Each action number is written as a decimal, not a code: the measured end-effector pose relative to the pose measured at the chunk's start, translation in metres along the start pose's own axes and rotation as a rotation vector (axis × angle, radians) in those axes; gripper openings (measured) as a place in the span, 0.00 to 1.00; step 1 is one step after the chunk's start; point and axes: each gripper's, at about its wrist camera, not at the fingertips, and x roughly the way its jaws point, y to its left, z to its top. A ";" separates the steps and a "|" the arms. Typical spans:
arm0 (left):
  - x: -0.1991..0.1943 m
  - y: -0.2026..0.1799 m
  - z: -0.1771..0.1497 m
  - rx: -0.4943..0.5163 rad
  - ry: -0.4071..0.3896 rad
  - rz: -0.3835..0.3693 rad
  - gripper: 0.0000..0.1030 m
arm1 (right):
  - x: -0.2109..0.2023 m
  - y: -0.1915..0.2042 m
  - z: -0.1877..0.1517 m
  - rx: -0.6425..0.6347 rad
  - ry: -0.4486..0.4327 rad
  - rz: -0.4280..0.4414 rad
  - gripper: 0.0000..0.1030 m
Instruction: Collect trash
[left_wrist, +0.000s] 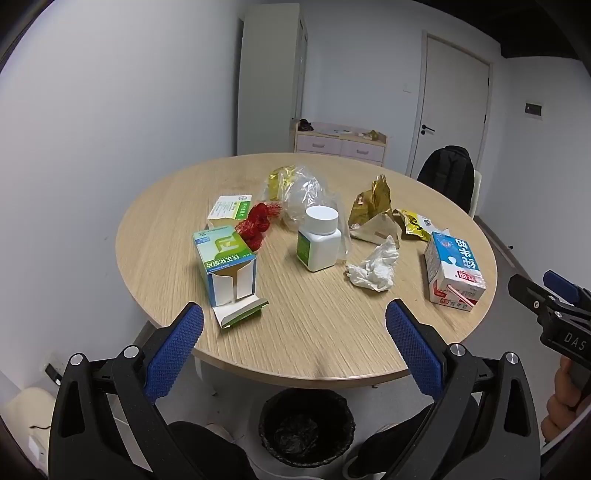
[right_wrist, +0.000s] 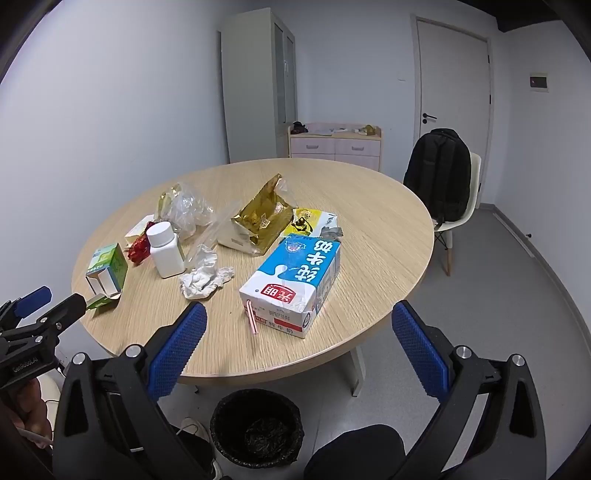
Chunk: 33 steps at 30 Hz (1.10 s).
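- We hold the left hand-held gripper (left_wrist: 294, 334) wide open and empty above the near edge of the round counter (left_wrist: 314, 332).
- The opened green medicine box (left_wrist: 224, 264) stands nearest the left rim, its flap close to the edge.
- The white bottle (left_wrist: 319, 238) and crumpled tissue (left_wrist: 373, 268) sit mid-counter, bare wood in front of them.
- The milk carton (right_wrist: 293, 282) lies near the front edge, its straw pointing towards us.
- Our right hand-held gripper (right_wrist: 300, 334) is spread wide, empty, just short of that carton.
- The black bin (right_wrist: 256, 428) stands on the floor under the near rim.
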 end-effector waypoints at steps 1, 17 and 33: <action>0.000 0.000 0.000 -0.001 0.001 -0.001 0.94 | -0.001 0.000 0.000 0.000 -0.012 -0.002 0.94; 0.000 0.002 0.001 -0.002 0.000 0.007 0.94 | -0.002 0.000 0.001 -0.001 -0.009 -0.002 0.94; 0.004 0.006 0.003 -0.004 0.015 0.020 0.94 | -0.001 0.000 0.000 -0.003 -0.009 -0.006 0.94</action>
